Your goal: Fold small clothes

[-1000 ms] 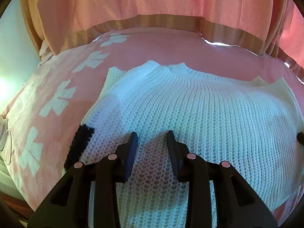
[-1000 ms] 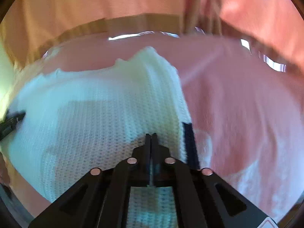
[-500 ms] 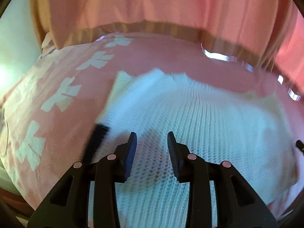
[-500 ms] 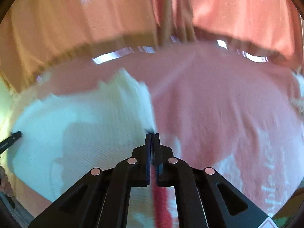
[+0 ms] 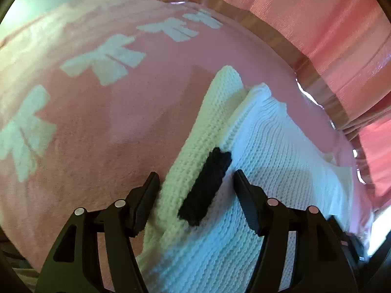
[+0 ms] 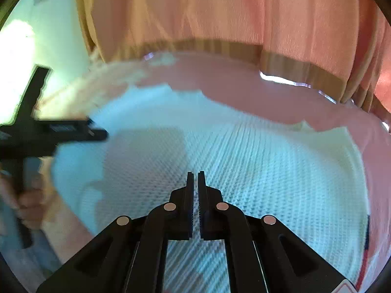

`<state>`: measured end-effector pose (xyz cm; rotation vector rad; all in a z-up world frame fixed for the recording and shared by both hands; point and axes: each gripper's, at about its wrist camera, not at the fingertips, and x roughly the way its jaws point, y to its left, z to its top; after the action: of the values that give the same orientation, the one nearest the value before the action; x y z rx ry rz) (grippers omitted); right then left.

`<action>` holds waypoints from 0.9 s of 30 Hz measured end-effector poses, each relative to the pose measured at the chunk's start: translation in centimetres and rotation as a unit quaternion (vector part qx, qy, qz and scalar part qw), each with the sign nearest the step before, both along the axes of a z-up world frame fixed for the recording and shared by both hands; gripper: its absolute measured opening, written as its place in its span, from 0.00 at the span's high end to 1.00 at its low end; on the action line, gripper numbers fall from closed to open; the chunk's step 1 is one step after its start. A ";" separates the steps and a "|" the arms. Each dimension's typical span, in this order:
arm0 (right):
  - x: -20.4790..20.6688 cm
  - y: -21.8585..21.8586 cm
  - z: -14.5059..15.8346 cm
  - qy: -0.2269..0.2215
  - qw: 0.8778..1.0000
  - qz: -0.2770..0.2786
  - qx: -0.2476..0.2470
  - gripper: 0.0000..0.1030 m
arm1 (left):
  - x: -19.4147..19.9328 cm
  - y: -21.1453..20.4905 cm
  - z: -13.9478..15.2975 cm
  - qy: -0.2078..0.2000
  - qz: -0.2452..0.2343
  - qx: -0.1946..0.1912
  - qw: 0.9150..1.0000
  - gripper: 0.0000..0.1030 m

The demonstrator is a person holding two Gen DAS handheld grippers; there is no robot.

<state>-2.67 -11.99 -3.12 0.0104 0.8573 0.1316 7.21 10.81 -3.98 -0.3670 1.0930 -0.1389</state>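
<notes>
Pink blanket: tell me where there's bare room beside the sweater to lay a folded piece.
Bare pink blanket lies between the white sweater and the row of bow prints. A narrower strip runs between sweater and curtain. Around the left gripper, sleeve and black cuff crowd things.

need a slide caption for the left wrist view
Open left claw straddles the white knit sweater's black-cuffed sleeve on the pink blanket.

A white knitted sweater (image 5: pixel 281 161) is spread on a pink blanket (image 5: pixel 122 112) with white bows on it. One sleeve (image 5: pixel 207 131) is laid along the sweater's left side. A black cuff (image 5: pixel 206 190) is seen between the wide-apart fingers of the left gripper (image 5: pixel 196 193). Pink curtains (image 5: pixel 317 19) are hung behind.
</notes>
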 end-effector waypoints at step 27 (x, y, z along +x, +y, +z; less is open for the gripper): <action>-6.9 -8.7 2.3 0.006 0.999 -0.048 0.024 0.95 | -5.0 -19.1 10.7 -0.113 -0.224 -0.075 0.965 0.75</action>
<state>-9.61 -20.65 -0.85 0.0972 0.8643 0.0628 2.17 -8.27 6.70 -0.2268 0.9267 -0.6540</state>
